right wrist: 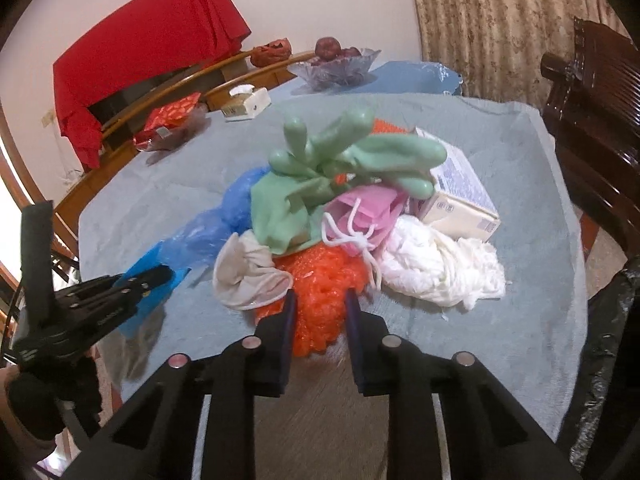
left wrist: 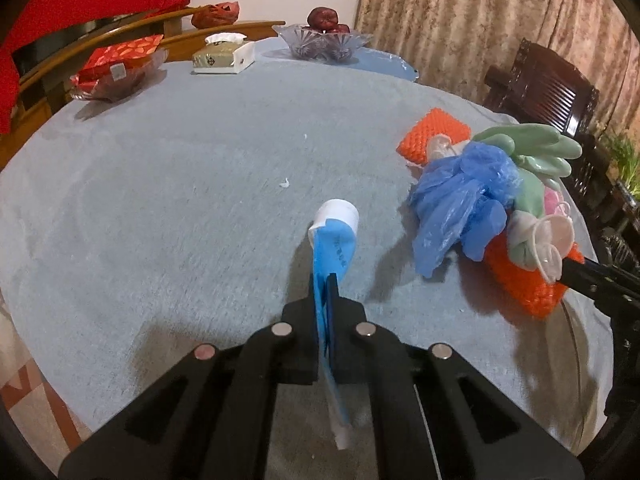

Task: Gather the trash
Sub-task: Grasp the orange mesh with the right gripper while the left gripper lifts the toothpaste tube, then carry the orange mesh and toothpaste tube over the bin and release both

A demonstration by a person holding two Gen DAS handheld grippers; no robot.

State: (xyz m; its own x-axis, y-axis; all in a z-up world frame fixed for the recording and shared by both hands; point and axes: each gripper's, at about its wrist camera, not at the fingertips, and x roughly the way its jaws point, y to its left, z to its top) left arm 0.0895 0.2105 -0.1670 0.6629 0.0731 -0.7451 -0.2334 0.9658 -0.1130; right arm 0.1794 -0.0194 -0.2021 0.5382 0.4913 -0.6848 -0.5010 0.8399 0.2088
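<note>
Blue and flattened, a toothpaste tube [left wrist: 334, 248] with a white cap is pinched between the pressed-together jaws of the left gripper [left wrist: 325, 300], its cap end sticking out past the fingertips above the grey-blue tablecloth [left wrist: 180, 200]. In the right wrist view the right gripper [right wrist: 319, 312] has its jaws closed against the near edge of an orange foam net [right wrist: 320, 280], the pads pressing its sides. That net lies at the front of a trash heap on the cloth: a whitish glove [right wrist: 244, 276] just left of it, a crumpled blue plastic bag [right wrist: 212, 228] further left, a green rubber glove [right wrist: 320, 168] piled on top, a pink drawstring pouch [right wrist: 368, 216] and wadded white tissue [right wrist: 436, 272] to the right, and a cardboard box [right wrist: 460, 192] behind those. Farther across the table stand a tissue box [left wrist: 222, 56], a glass dish holding a red packet [left wrist: 120, 68], and a cut-glass fruit bowl [left wrist: 324, 42]. Beyond them hang a red cloth [right wrist: 152, 40] and patterned curtains [left wrist: 480, 20].
</note>
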